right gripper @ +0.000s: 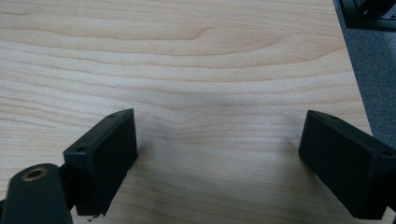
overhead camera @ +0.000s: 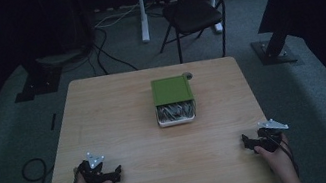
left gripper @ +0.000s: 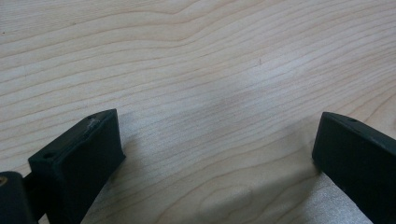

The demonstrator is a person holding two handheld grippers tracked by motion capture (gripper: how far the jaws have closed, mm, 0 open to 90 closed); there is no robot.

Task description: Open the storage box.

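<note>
left tongs (overhead camera: 114,172) spread | right tongs (overhead camera: 246,141) spread | green box (overhead camera: 171,90) opening faces person

Dim room with grey carpet (overhead camera: 3,145). A light wooden counter (overhead camera: 124,144) sits at centre; a black folding chair (overhead camera: 195,9) stands at 12 o'clock, cables (overhead camera: 108,50) trailing at 11, dark stands either side.
</note>
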